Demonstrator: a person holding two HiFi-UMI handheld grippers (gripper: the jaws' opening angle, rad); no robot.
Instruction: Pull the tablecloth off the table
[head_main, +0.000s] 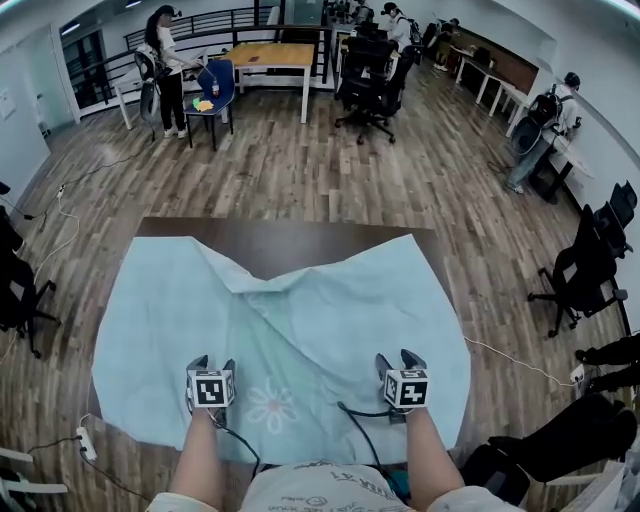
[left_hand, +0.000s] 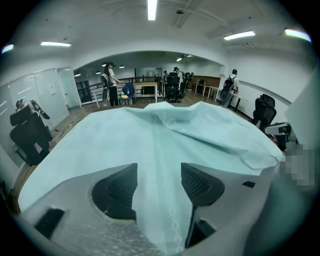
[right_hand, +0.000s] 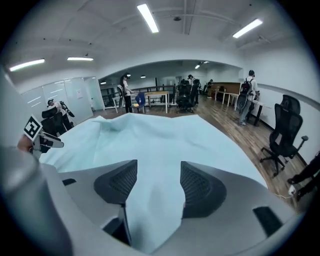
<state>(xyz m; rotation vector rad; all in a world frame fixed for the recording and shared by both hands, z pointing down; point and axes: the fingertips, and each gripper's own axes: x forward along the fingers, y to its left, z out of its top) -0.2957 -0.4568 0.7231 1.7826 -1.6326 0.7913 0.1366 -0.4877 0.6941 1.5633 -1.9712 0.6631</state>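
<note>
The pale blue tablecloth (head_main: 300, 330) lies rumpled across the table (head_main: 290, 235), whose far edge is bare. At the near edge, the left gripper (head_main: 211, 366) and right gripper (head_main: 398, 358) both stand open, with cloth between the jaws but not pinched. The step looks like taking hold. Next, both must close on the fabric and draw it toward the person.

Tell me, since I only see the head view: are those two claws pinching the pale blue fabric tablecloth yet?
Observer: Not the left one. In the left gripper view, the left gripper has its jaws apart, and the pale blue fabric tablecloth lies between them unpressed.
Visitor: And the right claw?
Observer: It is the same. The right gripper view shows the right gripper open, with a soft fold of the cloth between its jaws.
Visitor: Is there anything else I miss?
Observer: A line of stitched loops runs along the cloth, straight through the gap of the left gripper.
</note>
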